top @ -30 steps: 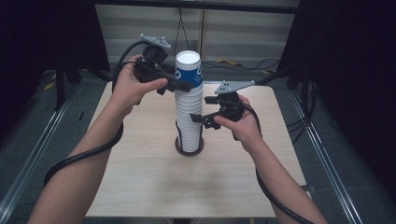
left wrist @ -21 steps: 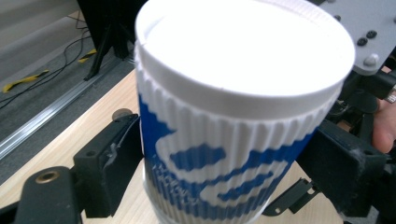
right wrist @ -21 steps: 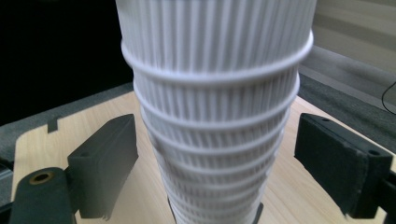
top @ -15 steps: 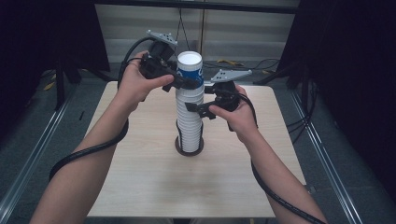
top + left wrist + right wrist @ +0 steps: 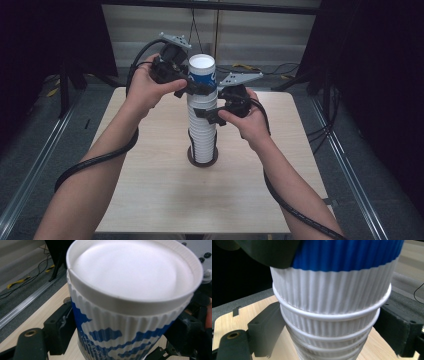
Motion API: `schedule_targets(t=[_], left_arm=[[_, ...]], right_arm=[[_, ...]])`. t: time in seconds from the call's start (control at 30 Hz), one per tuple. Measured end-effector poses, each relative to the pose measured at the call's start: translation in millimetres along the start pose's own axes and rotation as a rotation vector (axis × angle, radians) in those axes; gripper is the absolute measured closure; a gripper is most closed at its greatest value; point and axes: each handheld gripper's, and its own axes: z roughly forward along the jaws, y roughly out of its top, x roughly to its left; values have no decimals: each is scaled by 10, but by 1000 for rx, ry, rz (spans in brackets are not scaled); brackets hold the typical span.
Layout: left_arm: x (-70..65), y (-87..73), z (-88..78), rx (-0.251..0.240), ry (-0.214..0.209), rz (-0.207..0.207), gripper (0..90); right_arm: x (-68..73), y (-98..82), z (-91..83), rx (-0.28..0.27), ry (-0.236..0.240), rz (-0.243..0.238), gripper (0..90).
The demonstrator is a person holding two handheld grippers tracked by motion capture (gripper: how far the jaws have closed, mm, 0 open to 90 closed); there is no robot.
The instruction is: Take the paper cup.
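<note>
At six o'clock in the high view the two forearms are seen coming in, and just past the middle of the table [image 5: 150, 200] the stack of paper cups [image 5: 202, 132] is found standing upside down in a dark ring base [image 5: 202, 161]. The right gripper [image 5: 209, 115] is set against the stack from three o'clock, partway up; in the right gripper view its jaws are seen on either side of the ribbed white cups, but whether the pads press cannot be told. Higher and farther back, the left gripper [image 5: 202, 90] is brought in from nine o'clock onto the top cup [image 5: 135, 302], the blue-and-white one. Its jaws have just been closing, with that cup between them; the near pad looks seated on the wall, yet a firm clamp cannot be confirmed. A risk is judged here: if the top cup is lifted before the grip is sure, it may slip out, and if the cups below are not steadied, several may be dragged up together or the whole stack tipped off its base. Compared with a second ago, the right gripper is seen higher up the stack and closer under the left.
</note>
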Motion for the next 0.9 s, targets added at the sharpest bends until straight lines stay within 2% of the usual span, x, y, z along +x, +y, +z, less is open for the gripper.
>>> schedule_targets(t=[0.1, 0.2, 0.23, 0.4, 0.9], left_arm=[[5, 20, -27, -21, -9, -15, 201], [-7, 46, -52, -33, -3, -14, 204], [-11, 70, -72, -20, -6, -1, 204], [-22, 109, -111, -8, -3, -9, 208], [3, 115, -132, -29, 4, -34, 209]], right_arm=[[1, -1, -6, 4, -1, 4, 124], [4, 4, -9, 8, 1, 5, 125], [4, 3, -10, 8, 0, 4, 125], [5, -6, -18, 3, -1, 3, 125], [5, -19, -5, 4, 0, 9, 125]])
